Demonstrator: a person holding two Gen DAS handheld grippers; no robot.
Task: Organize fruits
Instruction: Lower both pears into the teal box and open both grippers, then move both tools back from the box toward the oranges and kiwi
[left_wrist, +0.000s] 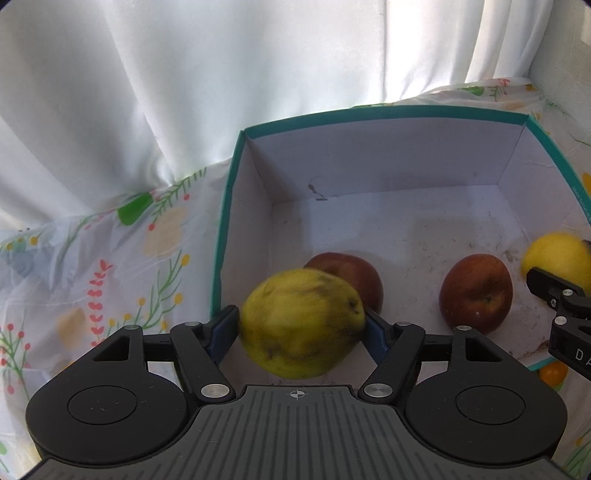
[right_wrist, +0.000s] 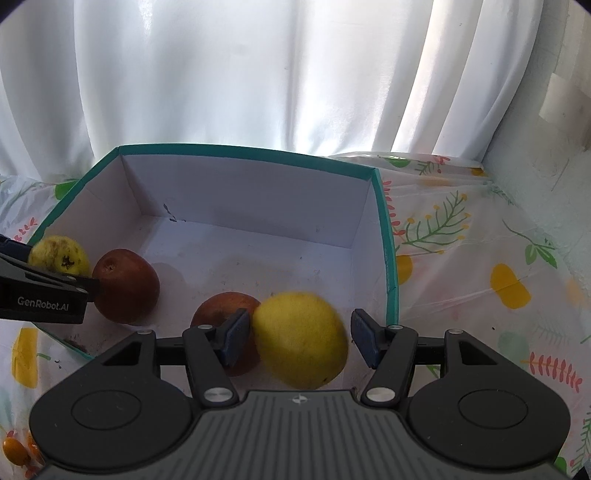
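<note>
My left gripper (left_wrist: 301, 326) is shut on a spotted yellow-green pear (left_wrist: 295, 306), holding it over the near left corner of a white box with a teal rim (left_wrist: 369, 110). Two red apples (left_wrist: 351, 275) (left_wrist: 476, 291) lie on the box floor. My right gripper (right_wrist: 300, 334) is shut on a yellow lemon (right_wrist: 301, 343), slightly blurred, above the box's near right part. Its left pad presses the lemon and its right pad sits at the other side. The right wrist view also shows the pear (right_wrist: 59, 254), both apples (right_wrist: 127, 284) (right_wrist: 221, 306) and the box rim (right_wrist: 240, 149).
The box rests on a floral plastic tablecloth (left_wrist: 92, 277) (right_wrist: 480, 277). A white curtain (right_wrist: 258, 74) hangs close behind it and a wall (right_wrist: 554, 166) closes the right side. Small orange fruits (right_wrist: 14, 450) (left_wrist: 552, 373) lie on the cloth in front of the box.
</note>
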